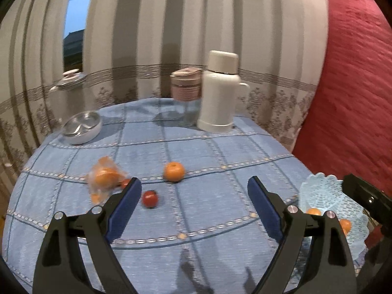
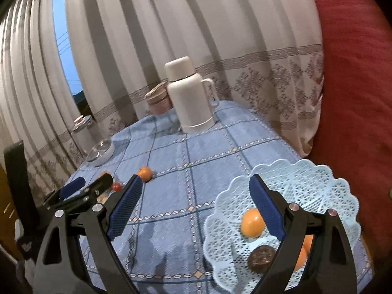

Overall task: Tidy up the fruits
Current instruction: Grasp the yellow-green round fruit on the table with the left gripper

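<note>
A light blue lattice basket stands at the table's near right; it also shows in the left wrist view. It holds an orange, a dark brown fruit and more orange fruit behind my right finger. On the blue checked cloth lie a loose orange, a small red fruit and an orange in a clear bag. My left gripper is open and empty above the cloth, near the red fruit. My right gripper is open and empty beside the basket.
A white thermos and a pink-lidded jar stand at the back. A steel-lined white bowl and a lidded glass jar are at the back left. Striped curtains hang behind. A red cushion is on the right.
</note>
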Demonstrator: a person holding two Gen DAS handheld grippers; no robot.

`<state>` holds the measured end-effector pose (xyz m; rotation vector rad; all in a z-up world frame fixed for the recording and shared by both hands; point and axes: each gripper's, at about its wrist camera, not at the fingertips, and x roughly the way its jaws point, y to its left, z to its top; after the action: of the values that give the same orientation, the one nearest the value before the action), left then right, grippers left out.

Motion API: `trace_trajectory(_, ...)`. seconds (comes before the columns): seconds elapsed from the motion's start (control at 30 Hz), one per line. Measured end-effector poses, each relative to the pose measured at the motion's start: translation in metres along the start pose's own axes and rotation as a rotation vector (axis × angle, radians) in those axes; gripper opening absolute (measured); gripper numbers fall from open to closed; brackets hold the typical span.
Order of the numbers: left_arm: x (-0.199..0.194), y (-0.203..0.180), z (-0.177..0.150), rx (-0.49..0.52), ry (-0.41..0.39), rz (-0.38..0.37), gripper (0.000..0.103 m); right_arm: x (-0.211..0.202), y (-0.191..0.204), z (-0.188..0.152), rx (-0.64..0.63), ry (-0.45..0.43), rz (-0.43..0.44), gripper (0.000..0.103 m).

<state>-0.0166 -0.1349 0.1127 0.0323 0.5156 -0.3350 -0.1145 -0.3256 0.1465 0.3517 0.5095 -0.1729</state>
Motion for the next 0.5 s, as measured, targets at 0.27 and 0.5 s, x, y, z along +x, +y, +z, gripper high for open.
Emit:
trace_trajectory(0.27, 0.006, 0.056, -0.012, -0.056, 0.030, 0.105, 0.088, 0.023, 0.026, -0.018, -0.037, 0.071, 0.040, 0.090)
trace_trajectory(0.5, 0.015, 0.105, -0.025, -0.094, 0.067, 0.202, 0.086, 0.043, 0.048, -0.033, -0.072, 0.141, 0.072, 0.090)
